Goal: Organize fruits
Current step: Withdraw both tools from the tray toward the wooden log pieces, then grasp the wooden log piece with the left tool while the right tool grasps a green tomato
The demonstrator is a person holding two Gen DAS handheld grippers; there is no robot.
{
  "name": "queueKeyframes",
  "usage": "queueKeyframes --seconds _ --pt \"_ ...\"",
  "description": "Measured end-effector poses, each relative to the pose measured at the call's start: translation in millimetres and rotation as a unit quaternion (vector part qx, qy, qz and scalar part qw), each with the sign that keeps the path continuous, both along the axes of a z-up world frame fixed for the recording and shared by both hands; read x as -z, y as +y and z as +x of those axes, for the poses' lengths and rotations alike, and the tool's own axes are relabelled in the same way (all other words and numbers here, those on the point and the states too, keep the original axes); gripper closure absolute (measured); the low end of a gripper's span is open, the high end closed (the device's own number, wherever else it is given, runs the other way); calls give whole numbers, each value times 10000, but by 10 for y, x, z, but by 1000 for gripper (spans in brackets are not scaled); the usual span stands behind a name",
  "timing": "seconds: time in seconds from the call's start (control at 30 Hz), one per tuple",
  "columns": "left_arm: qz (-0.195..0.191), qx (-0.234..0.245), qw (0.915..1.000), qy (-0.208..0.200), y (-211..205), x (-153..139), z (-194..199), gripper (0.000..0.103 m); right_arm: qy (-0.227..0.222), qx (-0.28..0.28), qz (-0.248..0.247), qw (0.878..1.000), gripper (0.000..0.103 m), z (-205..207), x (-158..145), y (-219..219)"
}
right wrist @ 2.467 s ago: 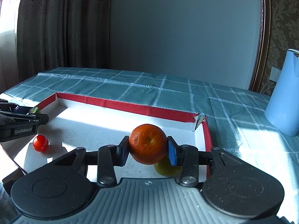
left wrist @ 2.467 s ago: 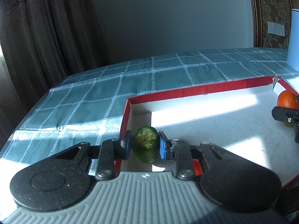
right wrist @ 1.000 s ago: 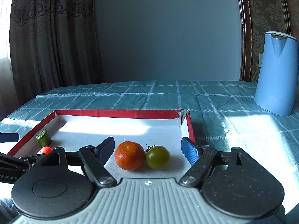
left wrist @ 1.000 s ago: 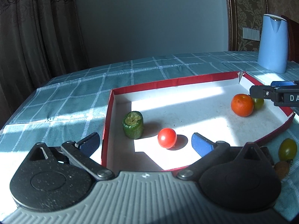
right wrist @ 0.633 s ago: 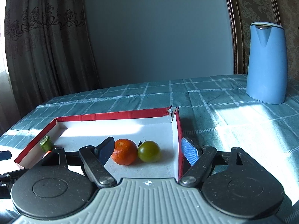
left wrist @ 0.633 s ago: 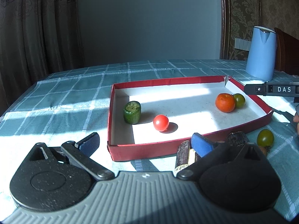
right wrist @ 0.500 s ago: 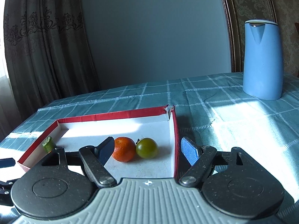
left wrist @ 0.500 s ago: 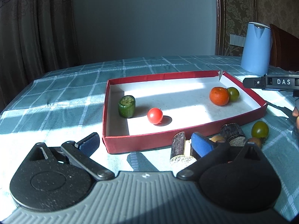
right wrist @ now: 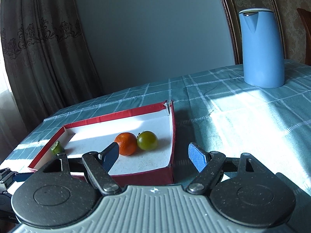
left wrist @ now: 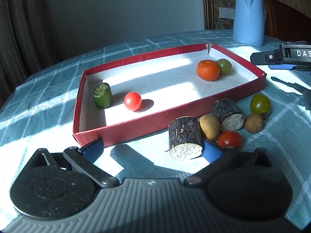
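A red box (left wrist: 260,81) with a white floor holds a green cucumber piece (left wrist: 102,95), a red tomato (left wrist: 132,101), an orange (left wrist: 208,70) and a green tomato (left wrist: 224,66). In front of the box lie two dark sugarcane pieces (left wrist: 184,136) (left wrist: 228,111), a brown kiwi (left wrist: 210,126), a red tomato (left wrist: 229,139), a brown longan (left wrist: 253,123) and a green tomato (left wrist: 260,103). My left gripper (left wrist: 151,149) is open and empty, just short of them. My right gripper (right wrist: 153,156) is open and empty over the box's near right corner (right wrist: 171,167), behind the orange (right wrist: 126,143) and green tomato (right wrist: 147,140).
A blue kettle (left wrist: 248,17) (right wrist: 262,48) stands on the teal checked tablecloth (right wrist: 243,120) at the back right. Curtains hang at the left. The right gripper's body (left wrist: 281,57) shows at the right edge of the left wrist view.
Both grippers let go of the cucumber piece and the orange inside the box, opened and pulled back. The loose fruits in front of the box came into the left view.
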State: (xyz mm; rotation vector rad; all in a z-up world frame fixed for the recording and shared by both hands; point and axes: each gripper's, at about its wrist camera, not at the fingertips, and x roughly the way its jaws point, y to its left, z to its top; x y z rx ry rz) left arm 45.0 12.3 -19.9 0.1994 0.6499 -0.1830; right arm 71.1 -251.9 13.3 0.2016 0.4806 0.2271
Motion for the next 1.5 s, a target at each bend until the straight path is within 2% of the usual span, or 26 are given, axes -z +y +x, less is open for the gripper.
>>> queueKeyframes --seconds 0.13,0.27,0.43,0.53,0.6,0.67,0.83,0.97,1.13,1.33,1.5 --pt "-64 -36 10000 18 14 11 16 0 109 -183 -196 9996 25 -9 17 86" --pt "-25 -82 10000 -48 6 7 8 1 16 -284 -536 9982 25 -114 27 174" --pt "34 -102 9999 -108 -51 -1 -6 10 -190 -373 -904 9950 25 -296 60 257" --pt "-109 -50 9999 -66 -61 -11 -16 23 -181 -442 -1029 9935 25 -338 90 296" --pt "-194 72 9998 -51 -69 -20 -34 38 -203 -468 -1039 9933 25 -358 86 304" --pt "-348 224 9991 6 -82 -29 -51 59 -240 -437 -1011 9936 25 -367 79 293" --pt "-390 339 9987 -5 -102 -35 -97 73 -229 -365 -946 9946 25 -356 83 266" --pt "-388 119 9992 -42 -47 -46 -113 73 -301 -342 -924 9947 25 -380 84 261" --pt "-337 -414 9985 -86 74 -47 -78 73 -208 -371 -810 9958 25 -387 94 230" --pt "-141 -407 9989 -165 27 -39 -103 73 152 -650 -856 9941 25 -355 157 291" --pt "-146 -407 9989 -161 29 -39 -102 73 288 -740 -742 9941 25 -334 177 314"
